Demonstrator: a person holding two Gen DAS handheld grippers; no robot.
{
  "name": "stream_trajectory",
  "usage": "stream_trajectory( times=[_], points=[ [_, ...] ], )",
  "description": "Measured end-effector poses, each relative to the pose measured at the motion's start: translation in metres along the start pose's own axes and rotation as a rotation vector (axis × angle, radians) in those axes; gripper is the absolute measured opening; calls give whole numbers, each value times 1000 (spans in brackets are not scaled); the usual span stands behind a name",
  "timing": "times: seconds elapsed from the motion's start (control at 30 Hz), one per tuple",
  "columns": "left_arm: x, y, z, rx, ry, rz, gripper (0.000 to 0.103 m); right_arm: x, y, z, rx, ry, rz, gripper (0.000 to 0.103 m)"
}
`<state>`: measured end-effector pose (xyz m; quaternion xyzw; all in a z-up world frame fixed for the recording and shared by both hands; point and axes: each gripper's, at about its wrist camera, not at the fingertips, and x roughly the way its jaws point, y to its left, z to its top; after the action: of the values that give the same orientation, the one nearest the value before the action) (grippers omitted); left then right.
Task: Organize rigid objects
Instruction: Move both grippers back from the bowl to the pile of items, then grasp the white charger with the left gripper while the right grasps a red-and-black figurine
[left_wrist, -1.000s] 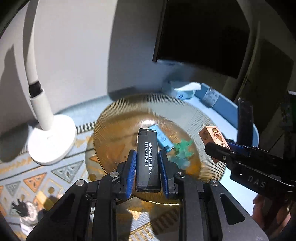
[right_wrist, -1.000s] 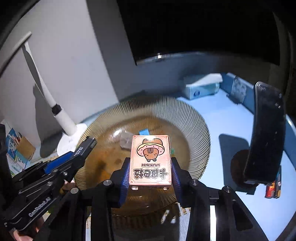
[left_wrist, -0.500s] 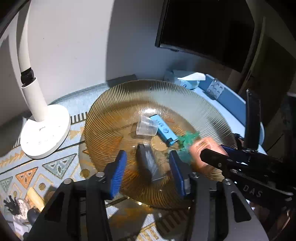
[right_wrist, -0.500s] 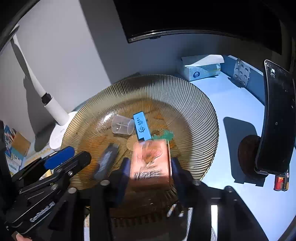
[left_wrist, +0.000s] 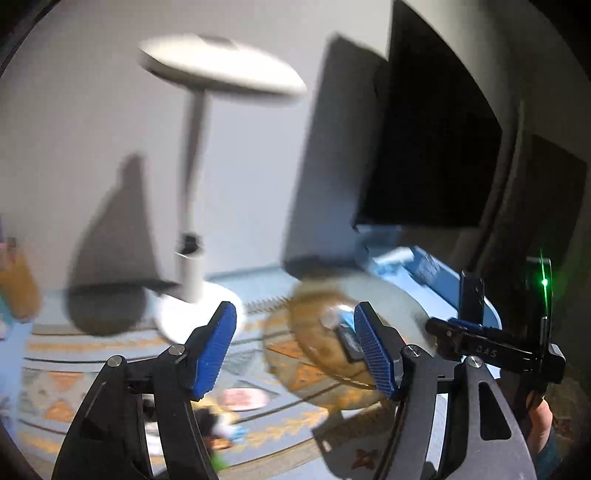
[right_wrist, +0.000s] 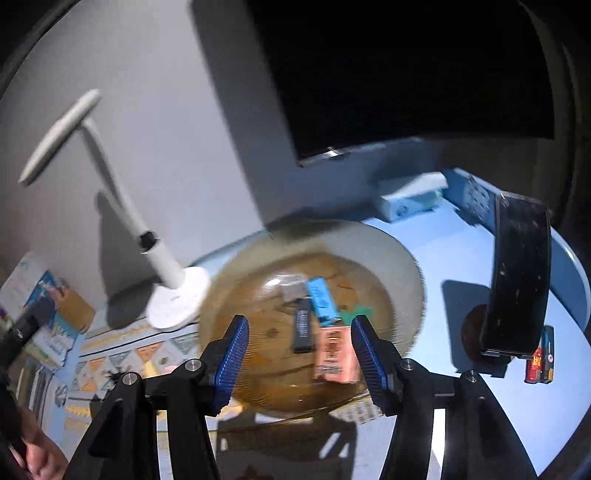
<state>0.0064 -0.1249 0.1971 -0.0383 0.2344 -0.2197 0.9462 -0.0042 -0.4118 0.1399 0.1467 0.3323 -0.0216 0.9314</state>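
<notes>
A ribbed amber glass bowl (right_wrist: 399, 258) holds a black lighter (right_wrist: 302, 329), a pink card box (right_wrist: 334, 356), a blue stick (right_wrist: 323, 301), a small clear cup (right_wrist: 291, 290) and a green piece (right_wrist: 354, 314). My right gripper (right_wrist: 299, 363) is open and empty, raised over the bowl's near rim. My left gripper (left_wrist: 295, 347) is open and empty, drawn back left of the bowl (left_wrist: 391, 295); that view is blurred. The black lighter (left_wrist: 349, 341) shows beside its right finger. The right gripper's tip (left_wrist: 437, 326) shows at the right.
A white desk lamp (right_wrist: 162, 258) stands left of the bowl on a patterned mat (right_wrist: 122, 354). A black phone on a stand (right_wrist: 517, 273), batteries (right_wrist: 539, 360) and a tissue box (right_wrist: 410, 199) sit on the blue table to the right. A dark monitor (right_wrist: 406, 74) stands behind.
Both grippers let go: the black lighter and the pink box now lie in the bowl. Both grippers have opened wide and pulled back and up; the left swung leftward.
</notes>
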Motion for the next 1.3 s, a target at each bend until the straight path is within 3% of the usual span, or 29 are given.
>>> stream_trajectory(
  times=[0.17, 0.37, 0.6, 0.8, 1.0, 1.2, 1.3],
  points=[
    [-67, 51, 3, -54, -73, 121, 64, -19, 42, -3, -63, -17, 79, 56],
    [-108, 106, -14, -124, -67, 227, 64, -20, 106, -20, -164, 11, 172, 56],
    [-77, 133, -68, -110, 115, 251, 64, 13, 170, -59, -289, 130, 252, 56],
    [-22, 147, -118, -85, 286, 240, 64, 54, 208, -101, -418, 257, 254, 56],
    [13, 156, -143, -106, 374, 211, 64, 89, 230, -125, -508, 308, 227, 56],
    [25, 157, -148, -101, 409, 193, 62, 113, 243, -130, -523, 322, 238, 56],
    [32, 160, -151, -97, 430, 215, 61, 122, 247, -130, -519, 315, 234, 51]
  ],
)
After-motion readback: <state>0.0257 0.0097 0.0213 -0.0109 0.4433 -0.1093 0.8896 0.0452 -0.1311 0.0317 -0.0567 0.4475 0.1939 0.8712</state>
